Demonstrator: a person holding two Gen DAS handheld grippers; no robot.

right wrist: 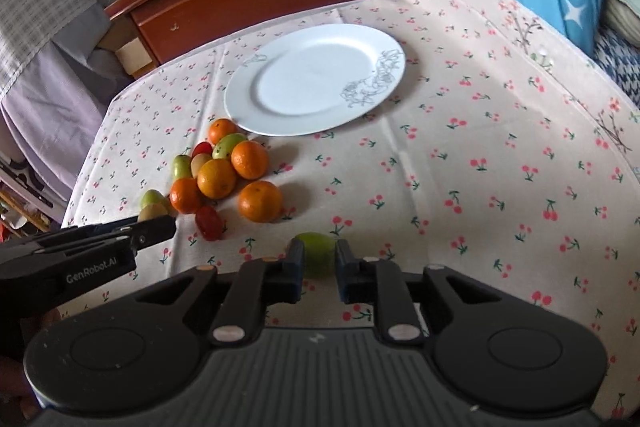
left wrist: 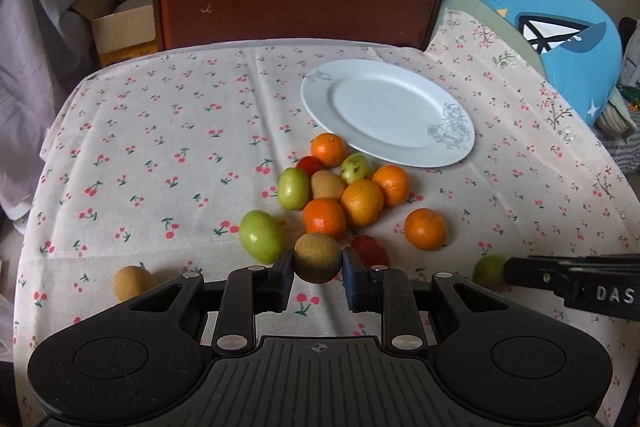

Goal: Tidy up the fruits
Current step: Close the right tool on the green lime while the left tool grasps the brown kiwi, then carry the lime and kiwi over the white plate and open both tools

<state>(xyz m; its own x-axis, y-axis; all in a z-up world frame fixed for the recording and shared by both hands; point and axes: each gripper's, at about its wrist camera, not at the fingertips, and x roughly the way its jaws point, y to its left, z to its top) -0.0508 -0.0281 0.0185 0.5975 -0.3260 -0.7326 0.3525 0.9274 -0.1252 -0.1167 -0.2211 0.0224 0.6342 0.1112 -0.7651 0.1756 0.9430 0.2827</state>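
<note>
Left wrist view: my left tongs (left wrist: 318, 273) are closed on a kiwi (left wrist: 318, 258), one pad pressing each side of its widest part, the fruit sitting out at the fingertips near the front edge of the table (left wrist: 160, 147). I judge it light, slightly yielding and fuzzy enough not to slip; squeezing harder would bruise it, so a hold across the middle suits. The main pile of fruit (left wrist: 344, 191) lies just beyond the tips, toward the table's middle; the plate (left wrist: 386, 113) sits bare past the pile, toward the far right corner. A second kiwi (left wrist: 132, 282) lies alone near the front left edge. At the right edge of this view my other tongs reach a green fruit (left wrist: 490, 269). Right wrist view: my right tongs (right wrist: 318, 263) are closed on that green fruit (right wrist: 316, 253), a pad on each flank, the fruit resting on the cloth near the front edge. It looks smooth-skinned and firm, so I judge it more slippery than the kiwi; a grip at its widest part is the safe one. The plate (right wrist: 316, 79) lies well beyond the tips, with one orange (right wrist: 260, 201) between, slightly left. The left tongs (right wrist: 154, 227) show at the left, tips at the pile.
</note>
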